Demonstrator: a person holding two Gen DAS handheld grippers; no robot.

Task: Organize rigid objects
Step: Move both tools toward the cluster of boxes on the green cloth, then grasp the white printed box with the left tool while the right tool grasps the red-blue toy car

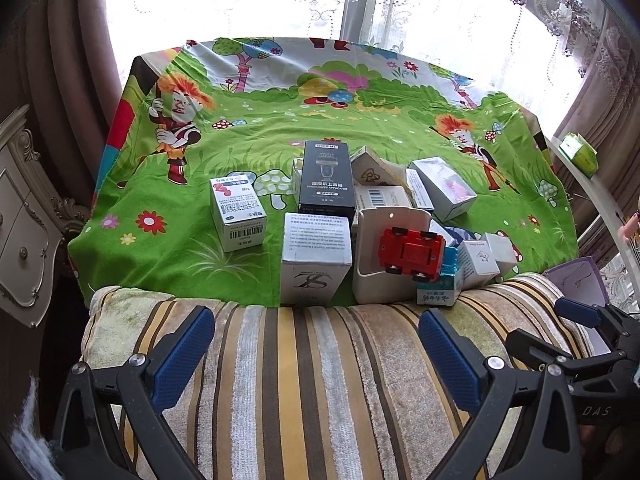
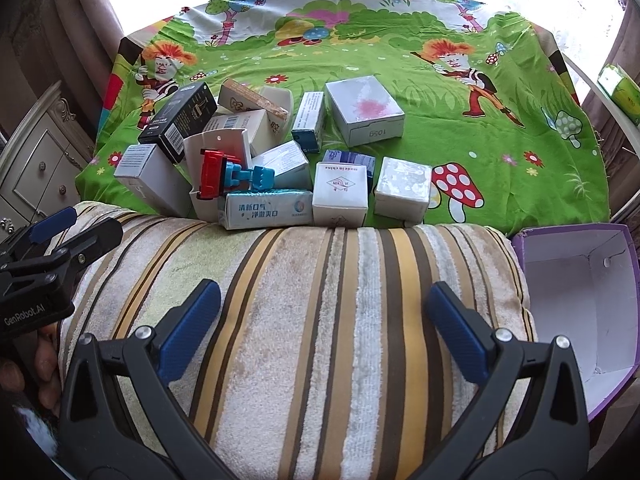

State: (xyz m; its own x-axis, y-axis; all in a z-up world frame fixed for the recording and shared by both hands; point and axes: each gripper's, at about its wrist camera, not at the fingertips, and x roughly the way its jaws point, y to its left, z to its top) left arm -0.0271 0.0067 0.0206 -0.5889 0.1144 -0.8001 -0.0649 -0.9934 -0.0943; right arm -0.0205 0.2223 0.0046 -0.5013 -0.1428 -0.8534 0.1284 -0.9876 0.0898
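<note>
Nothing is picked up yet. The left gripper (image 1: 316, 354) and right gripper (image 2: 324, 330) hover over the striped towel (image 2: 320, 300), fingers wide apart and empty. The boxes (image 2: 340, 194) sit piled on the green cloth (image 2: 460, 128) (a red toy car (image 1: 412, 254) too). Next, probably reach forward for one; the purple box (image 2: 580, 300) waits at the right.

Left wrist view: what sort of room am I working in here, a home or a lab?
Most likely a home, perhaps a bedroom or sitting room. Lace curtains hang over a bright window, an ornate carved cabinet stands at the left, and the boxes lie on a cartoon-print cloth beside a striped towel.
</note>
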